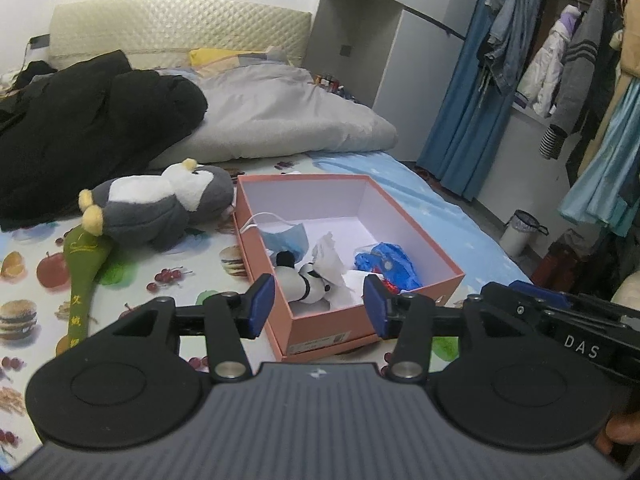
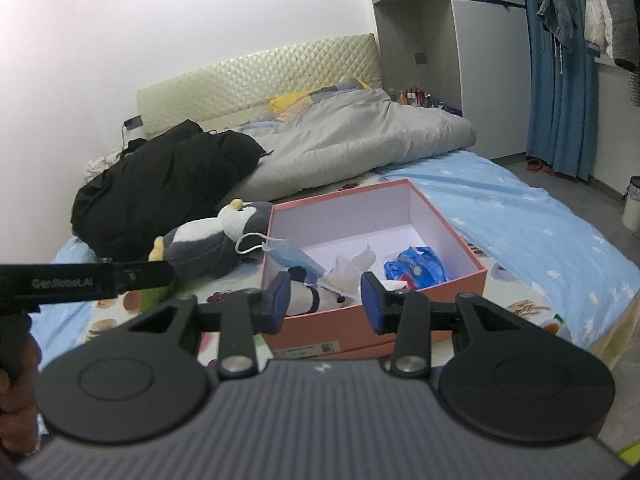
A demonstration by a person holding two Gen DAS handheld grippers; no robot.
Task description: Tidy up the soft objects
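On a bed [image 1: 404, 184] spread with a fruit-and-burger print sheet, one green soft club [image 1: 82, 272] lay at the left, its head touching the yellow feet of one grey-and-white plush penguin [image 1: 156, 204], which rested on its back just beside the left wall of a single pink cardboard box [image 1: 320, 320]. The box sat open in its own lid. Four soft things lay in its near half: one blue face mask [image 1: 286, 236] draped against the left wall with one ear loop over the rim, one small black-and-white plush toy [image 1: 306, 280], one crumpled white tissue [image 1: 330, 256] and one blue plastic bag [image 1: 386, 262] at the right. The far half of the box showed bare white lining. Two hand-held grippers hung side by side over the near edge of the box: the left hand-held gripper [image 1: 319, 306] had its blue pads spread wide and held nothing, and the right hand-held gripper [image 2: 326, 302] was likewise spread wide and held nothing. Behind, one black coat [image 1: 84, 128] lay heaped beside one grey duvet [image 1: 288, 120]. One small bin [image 1: 520, 232] stood on the floor at far right.
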